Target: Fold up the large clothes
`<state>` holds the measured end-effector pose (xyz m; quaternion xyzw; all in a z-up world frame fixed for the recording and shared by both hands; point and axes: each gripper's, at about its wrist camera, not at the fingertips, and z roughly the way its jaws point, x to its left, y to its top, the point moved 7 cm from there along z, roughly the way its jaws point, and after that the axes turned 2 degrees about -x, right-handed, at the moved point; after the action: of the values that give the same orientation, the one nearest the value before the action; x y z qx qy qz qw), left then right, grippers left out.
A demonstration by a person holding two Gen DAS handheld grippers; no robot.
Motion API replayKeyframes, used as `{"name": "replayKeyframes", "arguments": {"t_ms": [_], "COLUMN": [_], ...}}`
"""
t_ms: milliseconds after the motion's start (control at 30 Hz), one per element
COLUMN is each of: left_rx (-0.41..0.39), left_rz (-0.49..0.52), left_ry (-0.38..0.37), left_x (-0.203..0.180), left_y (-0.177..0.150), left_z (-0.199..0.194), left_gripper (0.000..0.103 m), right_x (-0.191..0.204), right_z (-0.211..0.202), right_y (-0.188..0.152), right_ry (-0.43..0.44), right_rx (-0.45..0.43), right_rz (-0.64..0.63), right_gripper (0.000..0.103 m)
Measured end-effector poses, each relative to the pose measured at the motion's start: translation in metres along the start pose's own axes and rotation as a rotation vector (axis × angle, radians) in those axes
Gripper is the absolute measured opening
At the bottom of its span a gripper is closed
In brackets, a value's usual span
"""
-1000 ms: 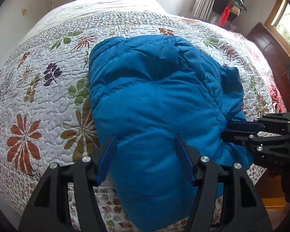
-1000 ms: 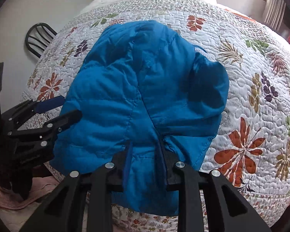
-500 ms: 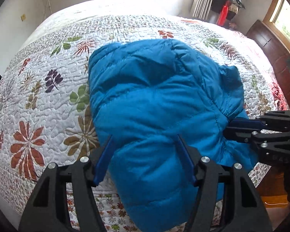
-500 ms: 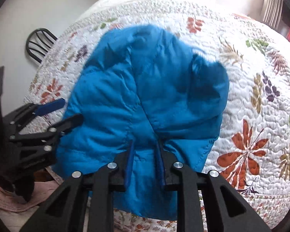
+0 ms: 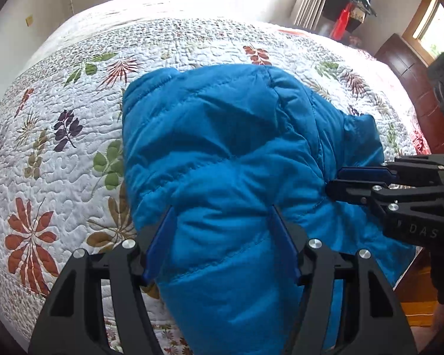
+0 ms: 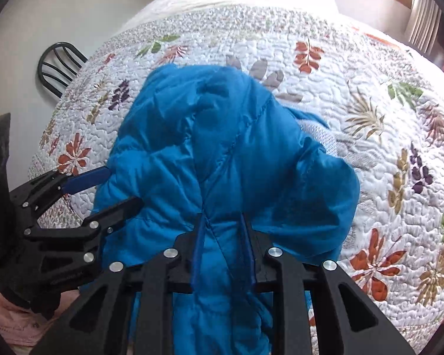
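At the far left of the right wrist view, a black chair back [image 6: 57, 65] stands beside the bed against a pale wall. The bed is covered by a white quilt [image 5: 74, 136] printed with red, green, purple and tan leaves, and it fills most of both views.

The left gripper [image 5: 220, 233] points steeply down at the near edge of the bed. Its 2 blue-padded fingers [image 5: 159, 242] stand fairly wide, and a thick puffy fold of the blue puffer jacket [image 5: 222, 148] fills the whole gap between them, bulging against both pads, so the jaws pinch that bulky fold. In the right wrist view the same gripper [image 6: 118, 186] enters from the left with its fingers on either side of the jacket's left edge.

The jacket lies bunched in a heap on the quilt near the bed's near edge, with its lower part hanging over that edge between the 2 grippers. A strip of pale mesh lining shows at its right side in the right wrist view.

The right gripper [image 6: 223, 248] has its jaws drawn narrow, nipping a thin gathered pleat of jacket fabric. In the left wrist view it [image 5: 334, 180] comes in from the right, fingertips nearly together on the jacket's right edge.

At the far right of that view stand a dark wooden cabinet [image 5: 405, 68] and a window.
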<state>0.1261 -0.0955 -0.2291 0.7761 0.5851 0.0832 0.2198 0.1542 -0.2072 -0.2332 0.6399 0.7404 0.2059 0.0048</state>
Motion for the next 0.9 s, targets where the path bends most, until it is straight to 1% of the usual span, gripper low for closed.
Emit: {"name": "replayKeyframes", "arguments": {"t_ms": [67,167,233,333,367,400,433,467,500,533,567,600,667,700,733,800,867,900], "left_rx": [0.012,0.022,0.024,0.027,0.023,0.011,0.002,-0.006,-0.012,-0.014,-0.014,-0.01,0.004,0.017,0.035,0.068,0.1,0.108], "left_rz": [-0.004,0.006,0.007,-0.006,-0.012,-0.012,-0.011,-0.014,-0.025,-0.039,-0.055,-0.079,-0.134,-0.163,-0.202,-0.271,-0.349,-0.372], "left_ry": [-0.01,0.0,0.002,-0.019,-0.015,0.0,0.009,0.01,0.007,0.001,-0.012,-0.035,-0.091,-0.121,-0.16,-0.276,-0.384,-0.437], "left_x": [0.002,0.003,0.003,0.007,0.01,0.015,0.018,0.023,0.029,0.035,0.042,0.049,0.064,0.072,0.081,0.089,0.096,0.096], "left_y": [-0.002,-0.006,-0.006,-0.002,-0.001,0.0,0.001,0.001,0.001,0.002,0.001,0.0,-0.002,-0.004,-0.008,-0.015,-0.022,-0.024], "left_z": [0.007,0.016,0.017,0.008,0.004,-0.002,-0.006,-0.011,-0.016,-0.019,-0.022,-0.023,-0.021,-0.018,-0.013,-0.002,0.009,0.014], "left_gripper": [0.064,0.066,0.066,0.066,0.066,0.066,0.071,0.072,0.075,0.078,0.079,0.082,0.083,0.084,0.087,0.089,0.089,0.089], "right_x": [-0.004,-0.008,-0.007,-0.007,-0.009,-0.011,-0.014,-0.017,-0.023,-0.029,-0.036,-0.042,-0.053,-0.059,-0.066,-0.078,-0.084,-0.087], "right_z": [0.009,0.02,0.016,0.0,-0.009,-0.019,-0.028,-0.039,-0.048,-0.056,-0.061,-0.064,-0.063,-0.06,-0.055,-0.042,-0.026,-0.018], "right_y": [-0.002,-0.005,-0.006,-0.006,-0.007,-0.008,-0.009,-0.01,-0.012,-0.014,-0.017,-0.021,-0.028,-0.03,-0.032,-0.038,-0.042,-0.044], "right_ry": [0.026,0.05,0.05,0.064,0.065,0.081,0.099,0.108,0.106,0.099,0.098,0.112,0.151,0.174,0.212,0.313,0.411,0.465], "right_rx": [0.017,0.026,0.019,-0.026,-0.044,-0.067,-0.094,-0.123,-0.145,-0.156,-0.162,-0.164,-0.155,-0.146,-0.137,-0.116,-0.091,-0.081], "right_rz": [0.023,0.046,0.048,0.057,0.065,0.073,0.081,0.089,0.099,0.11,0.123,0.135,0.168,0.19,0.218,0.267,0.324,0.352], "right_gripper": [0.023,0.023,0.023,0.024,0.03,0.041,0.05,0.058,0.064,0.067,0.074,0.08,0.081,0.084,0.086,0.089,0.091,0.091]}}
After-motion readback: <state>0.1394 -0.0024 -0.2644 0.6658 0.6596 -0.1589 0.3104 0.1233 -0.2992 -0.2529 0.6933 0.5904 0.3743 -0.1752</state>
